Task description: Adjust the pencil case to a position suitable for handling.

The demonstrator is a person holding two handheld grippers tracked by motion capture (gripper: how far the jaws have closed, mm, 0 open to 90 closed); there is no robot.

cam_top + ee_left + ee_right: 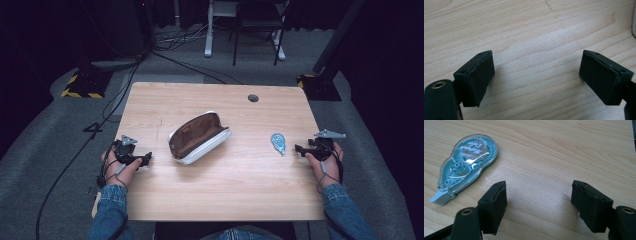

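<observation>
An open pencil case (199,136), white outside and brown inside, lies tilted in the middle of the wooden table (215,195). A teal correction-tape dispenser (278,142) lies flat to its right; in the right gripper view the dispenser (467,167) sits just left of the jaws. My left gripper (145,160) rests on the table near the left edge, pointing toward the case, open with bare wood between its pads (476,77). My right gripper (298,149) rests near the right edge, pointing at the dispenser, open and empty, its pads (494,205) well apart.
A round cable hole (253,98) is at the table's back right. Beyond the table, on the grey floor, stand desk legs (209,35), cables (125,85) and black stands with yellow-striped bases (82,85). A corner of the white case (634,25) shows at the right in the left gripper view.
</observation>
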